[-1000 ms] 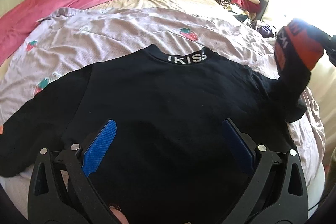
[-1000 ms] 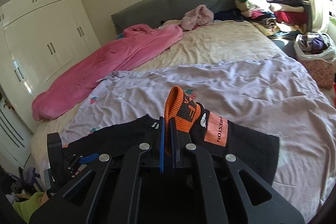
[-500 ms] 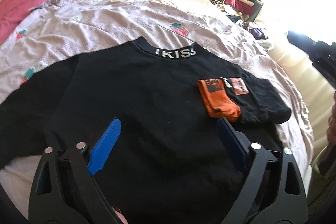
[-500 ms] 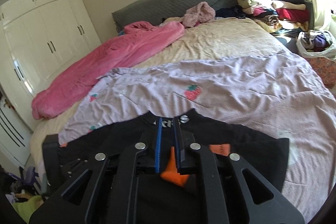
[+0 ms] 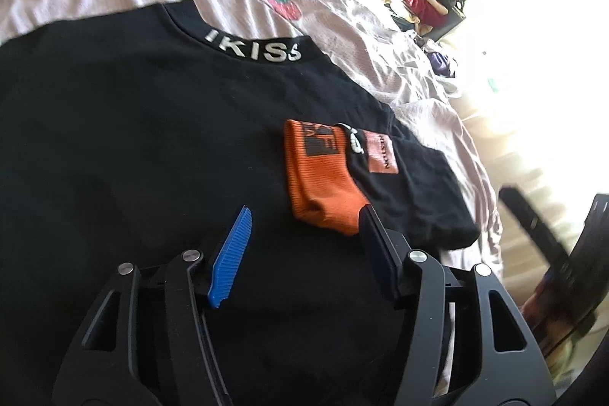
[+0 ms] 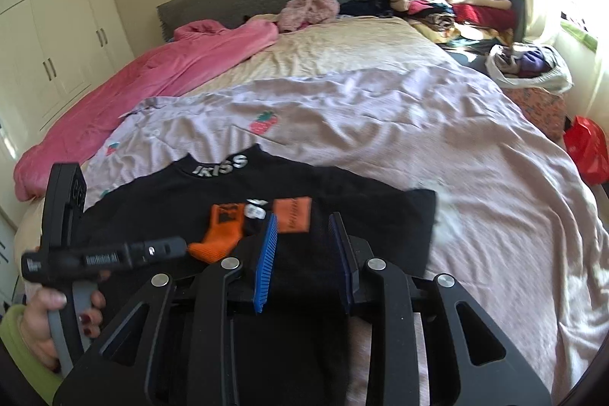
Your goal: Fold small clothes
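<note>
While its jaws are opening with nothing pinched between them, the right gripper (image 6: 304, 250) hangs just above the folded-in sleeve (image 6: 342, 215) of the black sweatshirt (image 6: 160, 200), so the sleeve lies free across the chest. The left gripper (image 5: 304, 238) sits low over the front of the same sweatshirt, its jaws closing at about half width; one blue pad (image 5: 230, 253) shows clearly, the other stands beside the orange cuff (image 5: 319, 174), and whether they have caught any cloth I cannot tell. I judge the sleeve was laid inward to narrow the garment for the next fold, and the left tool is probably coming down to pin or pinch the body. One sweatshirt lies spread, collar away from the cameras, on a lilac sheet (image 6: 380, 117) with strawberry prints, on one bed (image 6: 342, 48). One pink blanket (image 6: 152, 71) runs along the far side, and one pile of clothes (image 6: 449, 2) sits at the head corner. Two grippers are in play; one hand (image 6: 45, 314) is visible.
</note>
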`<state>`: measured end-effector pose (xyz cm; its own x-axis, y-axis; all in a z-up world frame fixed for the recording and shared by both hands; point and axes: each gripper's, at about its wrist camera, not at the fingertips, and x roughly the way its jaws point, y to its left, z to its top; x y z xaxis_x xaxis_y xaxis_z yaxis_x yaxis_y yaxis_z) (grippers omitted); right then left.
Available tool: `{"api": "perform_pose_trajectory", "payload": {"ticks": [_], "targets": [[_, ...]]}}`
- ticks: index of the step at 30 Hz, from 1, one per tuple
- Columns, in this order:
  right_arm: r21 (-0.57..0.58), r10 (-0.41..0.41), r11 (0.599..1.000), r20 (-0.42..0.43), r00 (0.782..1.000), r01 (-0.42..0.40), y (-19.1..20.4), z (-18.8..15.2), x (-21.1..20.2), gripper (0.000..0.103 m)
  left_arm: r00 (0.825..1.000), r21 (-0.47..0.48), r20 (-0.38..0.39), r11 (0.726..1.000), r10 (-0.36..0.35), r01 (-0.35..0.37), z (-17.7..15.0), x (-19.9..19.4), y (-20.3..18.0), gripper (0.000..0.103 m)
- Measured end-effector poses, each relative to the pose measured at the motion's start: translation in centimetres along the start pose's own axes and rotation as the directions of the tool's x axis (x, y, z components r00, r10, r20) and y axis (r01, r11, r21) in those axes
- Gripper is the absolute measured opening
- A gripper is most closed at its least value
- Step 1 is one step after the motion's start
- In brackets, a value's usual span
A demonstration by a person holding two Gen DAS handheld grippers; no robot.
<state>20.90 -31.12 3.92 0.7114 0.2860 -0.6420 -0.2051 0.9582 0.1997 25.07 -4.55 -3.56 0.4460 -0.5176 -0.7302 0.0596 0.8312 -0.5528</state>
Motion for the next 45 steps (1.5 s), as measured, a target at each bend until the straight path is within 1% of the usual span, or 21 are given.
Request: {"api": "perform_pose_trajectory", "payload": {"ticks": [4, 8, 10, 11, 12, 14, 15, 19, 23, 26, 28, 32, 37, 41, 45], "targets": [[0.021, -0.028, 0.999, 0.002, 1.0, 0.028, -2.0, -1.3, -0.5, 0.027, 0.997, -0.074, -0.037, 0.995, -0.068, 0.065, 0.2, 1.5, -0.1, 0.05], [0.061, -0.037, 0.997, 0.009, 0.999, 0.036, -3.6, -2.2, -0.8, 0.027, 0.997, -0.103, -0.052, 0.993, -0.058, 0.053, 0.1, 2.8, -0.3, 0.049], [0.073, -0.033, 0.997, 0.011, 0.999, 0.032, -4.0, -2.4, -0.9, 0.027, 0.997, -0.125, -0.039, 0.991, -0.06, 0.055, 0.2, 3.3, -0.2, 0.036], [0.078, -0.034, 0.996, 0.012, 0.999, 0.033, -4.1, -2.5, -0.9, 0.027, 0.999, -0.13, -0.031, 0.991, -0.044, 0.039, 0.3, 3.5, -0.1, 0.032], [0.078, -0.038, 0.996, 0.011, 0.999, 0.037, -4.3, -2.7, -1.0, 0.027, 0.999, -0.132, -0.025, 0.991, -0.031, 0.027, 0.4, 3.7, -0.1, 0.019], [0.077, -0.04, 0.996, 0.014, 0.999, 0.039, -4.3, -2.7, -1.2, 0.027, 1.0, -0.117, -0.011, 0.993, -0.018, 0.017, 0.6, 3.5, 0.1, 0.01], [0.079, -0.048, 0.996, 0.016, 0.999, 0.046, -4.4, -2.8, -1.3, 0.027, 1.0, -0.101, -0.006, 0.995, -0.019, 0.018, 0.7, 3.3, 0.0, 0.008], [0.079, -0.05, 0.996, 0.006, 0.999, 0.049, -4.2, -2.9, -1.2, 0.027, 0.996, -0.016, 0.089, 1.0, -0.026, 0.027, 1.4, 0.9, -0.9, 0.007], [0.071, -0.038, 0.997, -0.005, 0.999, 0.038, -3.6, -3.1, -0.8, 0.027, 0.986, 0.045, 0.165, 0.999, -0.005, -0.002, 2.6, -2.3, -1.3, 0.007], [0.043, -0.018, 0.999, -0.016, 1.0, 0.019, -2.5, -3.0, -0.4, 0.027, 0.973, 0.1, 0.227, 0.994, 0.029, -0.052, 3.5, -4.9, -1.6, 0.007], [0.02, -0.007, 1.0, -0.025, 1.0, 0.007, -1.7, -2.9, -0.1, 0.027, 0.966, 0.137, 0.253, 0.986, 0.054, -0.091, 3.9, -6.3, -1.7, 0.007], [-0.009, 0.005, 1.0, -0.035, 0.999, -0.005, -0.3, -2.5, 0.4, 0.027, 0.946, 0.167, 0.306, 0.973, 0.105, -0.162, 4.1, -9.1, -0.9, 0.007], [-0.032, 0.014, 0.999, -0.053, 0.999, -0.016, 1.2, -2.3, 1.2, 0.027, 0.937, 0.178, 0.317, 0.961, 0.147, -0.211, 3.1, -10.4, 0.9, 0.007], [-0.048, 0.019, 0.999, -0.066, 0.998, -0.022, 2.2, -2.3, 1.8, 0.027, 0.94, 0.161, 0.302, 0.963, 0.158, -0.214, 2.5, -10.4, 2.2, 0.007], [-0.05, 0.016, 0.999, -0.076, 0.997, -0.02, 2.6, -2.2, 2.2, 0.027, 0.939, 0.149, 0.3, 0.964, 0.169, -0.221, 2.0, -10.4, 3.2, 0.007]]}}
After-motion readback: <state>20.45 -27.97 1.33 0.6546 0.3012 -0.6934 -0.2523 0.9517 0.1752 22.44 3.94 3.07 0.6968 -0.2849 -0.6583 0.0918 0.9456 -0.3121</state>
